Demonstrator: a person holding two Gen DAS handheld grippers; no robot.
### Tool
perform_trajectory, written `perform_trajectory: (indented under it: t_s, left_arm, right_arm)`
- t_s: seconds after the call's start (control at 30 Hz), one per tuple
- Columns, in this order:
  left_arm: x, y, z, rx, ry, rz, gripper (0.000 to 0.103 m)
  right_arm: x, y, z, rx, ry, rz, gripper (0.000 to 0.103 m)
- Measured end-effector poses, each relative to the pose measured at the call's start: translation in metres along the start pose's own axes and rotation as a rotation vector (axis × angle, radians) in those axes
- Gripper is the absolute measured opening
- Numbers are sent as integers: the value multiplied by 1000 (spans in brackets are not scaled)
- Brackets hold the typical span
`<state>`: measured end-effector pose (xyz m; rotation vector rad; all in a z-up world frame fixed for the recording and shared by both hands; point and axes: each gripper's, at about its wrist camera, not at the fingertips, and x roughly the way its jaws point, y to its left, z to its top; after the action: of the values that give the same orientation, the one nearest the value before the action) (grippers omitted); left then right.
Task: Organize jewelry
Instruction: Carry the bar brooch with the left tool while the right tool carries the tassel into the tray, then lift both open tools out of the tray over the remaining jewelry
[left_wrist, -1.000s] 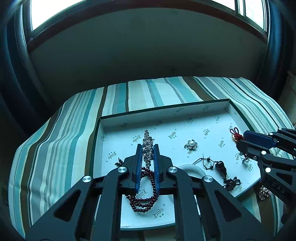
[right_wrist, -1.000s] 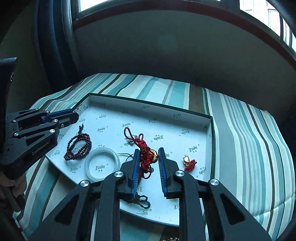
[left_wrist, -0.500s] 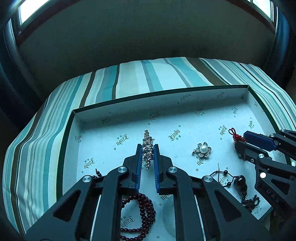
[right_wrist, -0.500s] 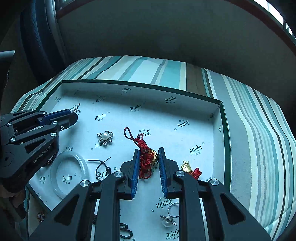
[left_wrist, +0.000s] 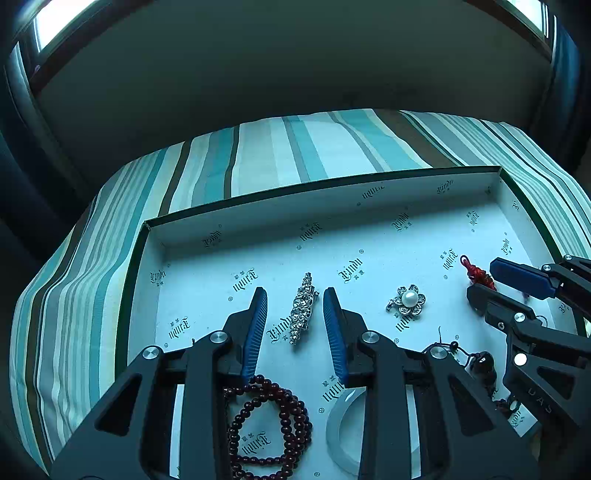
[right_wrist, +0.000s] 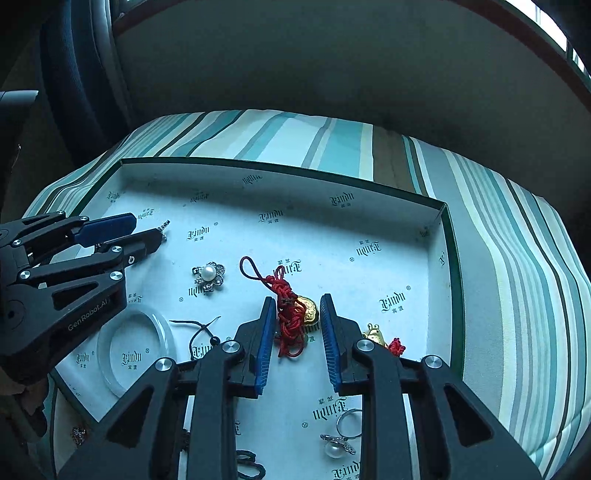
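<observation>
Now we release both pieces | left gripper (left_wrist: 294, 314) jaws just opening, pads clear of rhinestone brooch (left_wrist: 303, 307) lying flat in the tray (left_wrist: 258, 206) | right gripper (right_wrist: 297, 325) likewise parted around red knotted charm (right_wrist: 290, 314), set apart so nothing tangles.

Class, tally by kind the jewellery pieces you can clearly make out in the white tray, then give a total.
Brooches: 2 (rhinestone bar brooch, pearl flower brooch)
Red-cord gold charms: 2 (large charm, small charm)
Bracelets: 2 (bead bracelet, white bangle)
Black cord pendant: 1
Pearl ring: 1
Total: 8
</observation>
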<state>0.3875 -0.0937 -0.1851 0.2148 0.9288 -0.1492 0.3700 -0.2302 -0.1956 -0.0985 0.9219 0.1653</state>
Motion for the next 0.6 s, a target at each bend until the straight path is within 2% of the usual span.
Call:
perform_trajectory:
  t_s: [0.03,0.23,0.3,0.37,0.6]
  left_arm:
    - [0,0,0,2,0,2,34]
    - [-3,0,-1,-1,-12,9,48]
    - [-6,1,-1,-4,-19,18,57]
    - [-10,2,-2,-12,-31,26,61]
    - [-34,5,-3,-27,-67,11,63]
  right_arm:
    - [-1,0,0,0,-4,-2,42]
    - [-4,-1,2,0,-16,-6,42]
    - [-6,-1,2,0,-20,-6,42]
    - [-8,-1,3,1,-26,-7,42]
    - [-24,-1,5,-3,-56,-4,42]
